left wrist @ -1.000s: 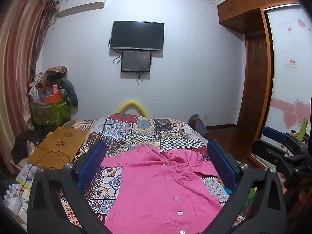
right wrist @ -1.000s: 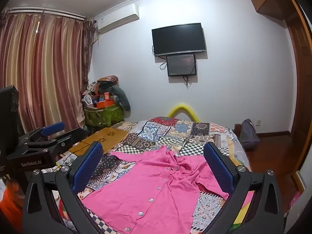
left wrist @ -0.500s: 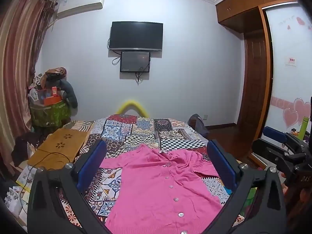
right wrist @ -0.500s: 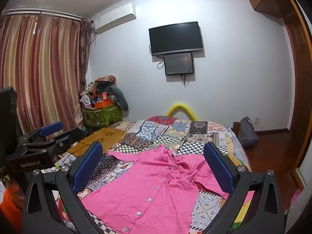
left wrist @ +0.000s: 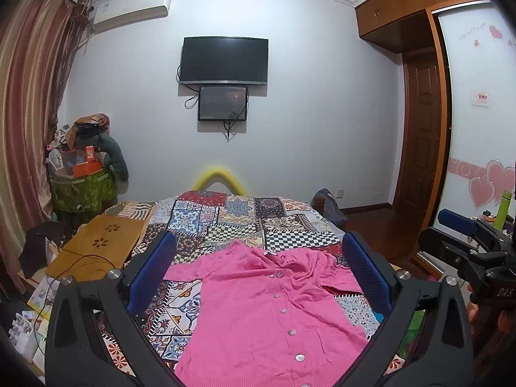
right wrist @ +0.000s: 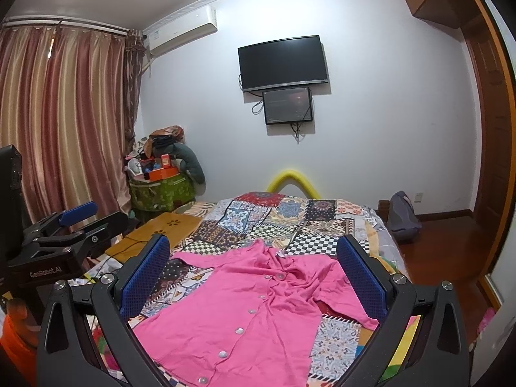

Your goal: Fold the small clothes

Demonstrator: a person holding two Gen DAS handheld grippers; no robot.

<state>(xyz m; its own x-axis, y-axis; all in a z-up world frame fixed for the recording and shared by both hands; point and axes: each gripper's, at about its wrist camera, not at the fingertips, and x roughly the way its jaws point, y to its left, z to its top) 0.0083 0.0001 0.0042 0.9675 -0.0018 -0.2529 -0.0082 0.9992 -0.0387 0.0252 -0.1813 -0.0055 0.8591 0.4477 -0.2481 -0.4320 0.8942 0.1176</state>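
A pink button-front shirt lies spread face up on the patchwork bedspread, collar toward the far wall, short sleeves out to both sides; it also shows in the right wrist view. My left gripper hovers above the shirt's near half, open, with nothing between its blue pads. My right gripper hangs likewise over the shirt, open and empty. Each gripper appears from the side in the other's view: the right one at the far right, the left one at the far left.
A wooden lap tray with a cable lies on the bed's left side. A green basket piled with items stands in the left corner by the curtains. A grey bag sits on the wooden floor at right. A wardrobe flanks the right.
Both grippers have drifted slightly, so the views shift a little. The shirt lies as before and both grippers remain open.
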